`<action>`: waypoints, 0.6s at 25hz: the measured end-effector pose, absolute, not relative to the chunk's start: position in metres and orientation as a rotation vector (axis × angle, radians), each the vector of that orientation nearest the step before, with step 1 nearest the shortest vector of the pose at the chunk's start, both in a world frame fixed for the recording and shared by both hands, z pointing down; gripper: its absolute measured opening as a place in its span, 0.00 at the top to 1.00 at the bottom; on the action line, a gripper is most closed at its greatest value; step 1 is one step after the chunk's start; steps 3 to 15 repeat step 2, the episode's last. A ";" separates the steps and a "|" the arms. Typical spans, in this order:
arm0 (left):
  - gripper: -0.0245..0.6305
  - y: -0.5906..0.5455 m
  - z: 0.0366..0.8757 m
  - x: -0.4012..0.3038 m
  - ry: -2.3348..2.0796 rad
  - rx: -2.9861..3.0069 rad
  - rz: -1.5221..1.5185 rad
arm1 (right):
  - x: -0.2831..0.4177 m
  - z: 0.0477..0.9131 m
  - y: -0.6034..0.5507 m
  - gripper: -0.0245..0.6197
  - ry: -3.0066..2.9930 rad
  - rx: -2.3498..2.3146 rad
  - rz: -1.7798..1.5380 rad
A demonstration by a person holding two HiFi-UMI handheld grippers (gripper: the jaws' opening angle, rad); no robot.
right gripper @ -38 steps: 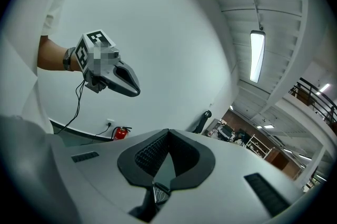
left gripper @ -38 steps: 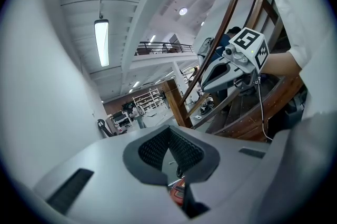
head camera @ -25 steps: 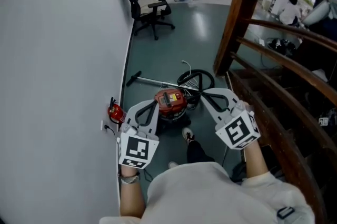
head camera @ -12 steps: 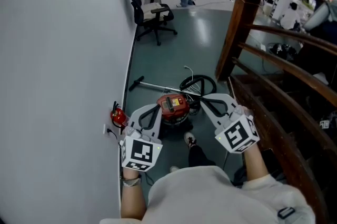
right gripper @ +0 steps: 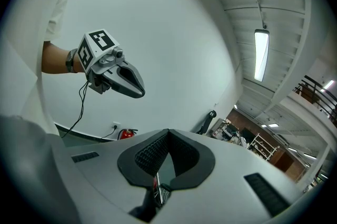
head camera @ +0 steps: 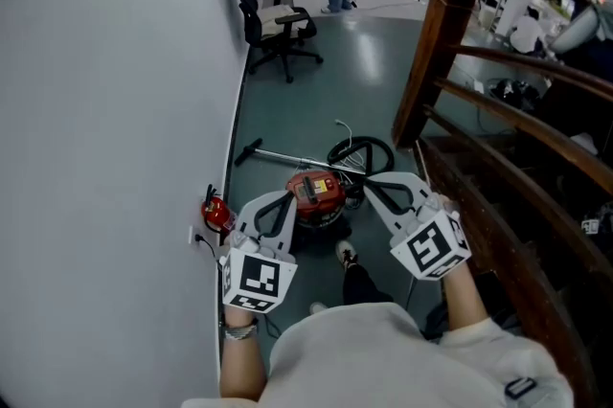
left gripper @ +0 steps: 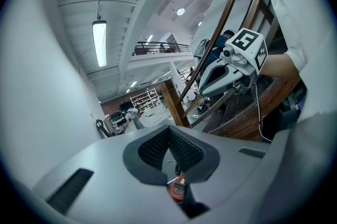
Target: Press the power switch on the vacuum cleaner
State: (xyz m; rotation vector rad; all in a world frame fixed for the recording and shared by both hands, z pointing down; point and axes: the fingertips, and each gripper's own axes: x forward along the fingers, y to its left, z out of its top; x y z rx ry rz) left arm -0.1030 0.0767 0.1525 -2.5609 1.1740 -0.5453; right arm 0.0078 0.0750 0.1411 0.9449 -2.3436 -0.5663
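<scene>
**A:** Where's the vacuum cleaner (head camera: 314,192) right now?

**B:** Centre of my head view. It's the red one on the green floor (head camera: 316,100), showing between the two gripper tips. Its black hose (head camera: 359,150) is coiled just above it in the frame, and the metal tube (head camera: 283,152) runs off to the upper left.

**A:** And the grippers?

**B:** My left gripper (head camera: 284,197) is lower left of centre, jaws closed tip to tip with nothing caught. My right gripper (head camera: 369,184) is just right of centre, closed too and empty. Neither touches the vacuum cleaner.

**A:** Anything nearby?

**B:** A fire extinguisher (head camera: 213,210) by the wall at left, and a wooden railing (head camera: 498,114) on the right.
</scene>
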 end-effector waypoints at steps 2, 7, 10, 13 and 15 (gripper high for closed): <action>0.96 0.076 0.154 -0.104 1.176 -2.564 -0.550 | 0.008 0.142 0.075 0.92 -2.343 0.945 -0.564; 0.96 0.076 0.154 -0.104 1.176 -2.564 -0.550 | 0.008 0.142 0.075 0.92 -2.343 0.945 -0.564; 0.96 0.076 0.154 -0.104 1.176 -2.564 -0.550 | 0.008 0.142 0.075 0.92 -2.343 0.945 -0.564; 0.96 0.076 0.154 -0.104 1.176 -2.564 -0.550 | 0.008 0.142 0.075 0.92 -2.343 0.945 -0.564; 0.96 0.076 0.154 -0.104 1.176 -2.564 -0.550 | 0.008 0.142 0.075 0.92 -2.343 0.945 -0.564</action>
